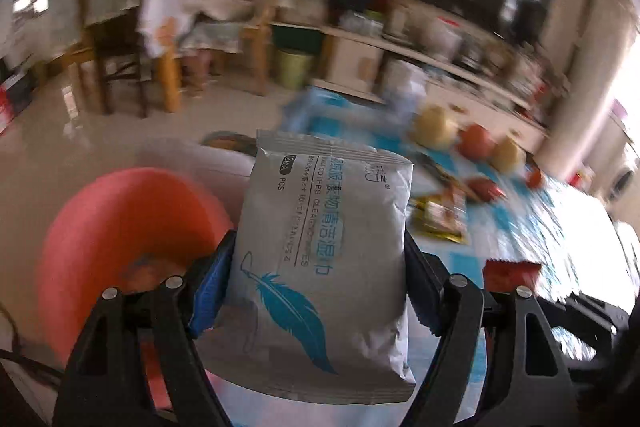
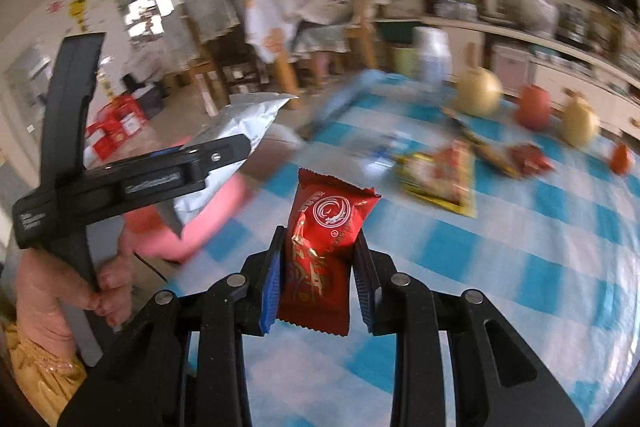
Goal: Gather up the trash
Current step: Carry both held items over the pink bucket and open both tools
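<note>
Trash is in both grippers at once: the left gripper has its jaws standing wide with a silver wet-wipe packet clamped between the blue pads, the packet upright with a teal feather printed on its front, and the right gripper has its jaws drawn close on a red snack wrapper that stands on end between the pads. Both pieces are lifted clear of the table, which wears a blue-and-white checked cloth. Just past the wipe packet, at the table's left edge, sits a round pink bin; its mouth faces the left wrist view, and something dark and blurred lies at the bottom, too smeared to name. In the right wrist view the left gripper reaches across with the packet hanging above that bin, a person's hand wrapped round its handle. More litter lies on the cloth further off: a yellow-edged wrapper and a darker red wrapper beside it. Behind them stand two pale yellow fruits, a red fruit between them, and a blurred pale bottle. The room behind is heavily blurred.
</note>
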